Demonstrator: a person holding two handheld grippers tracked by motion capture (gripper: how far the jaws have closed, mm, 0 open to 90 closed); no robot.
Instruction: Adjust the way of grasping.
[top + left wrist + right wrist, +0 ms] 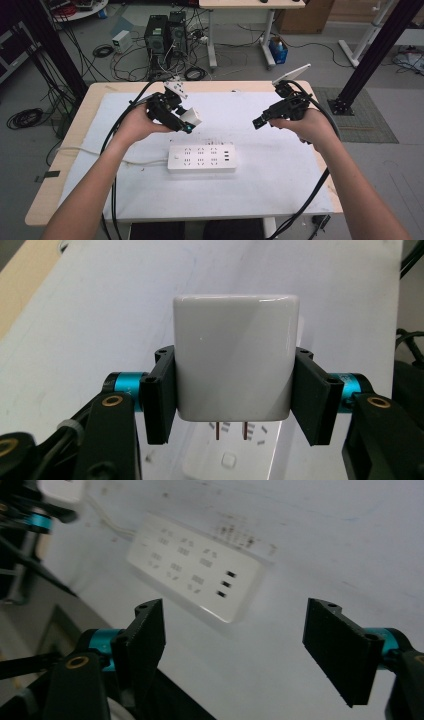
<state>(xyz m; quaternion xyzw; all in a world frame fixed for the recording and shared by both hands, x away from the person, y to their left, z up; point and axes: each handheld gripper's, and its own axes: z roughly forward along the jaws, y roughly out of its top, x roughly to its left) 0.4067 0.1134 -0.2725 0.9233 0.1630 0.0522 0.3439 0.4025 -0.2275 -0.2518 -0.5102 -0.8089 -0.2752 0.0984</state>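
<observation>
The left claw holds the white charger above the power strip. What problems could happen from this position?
1. The charger is smooth and glossy and pinched only at its sides by the left claw, so it might slip or twist when pressed down.
2. Its two prongs hang above the power strip; a slight tilt could make them miss the slots.
3. The strip lies loose on the table, and the right claw is open and apart from it, so a push might shift it.

White-covered table, white power strip flat on it.
</observation>
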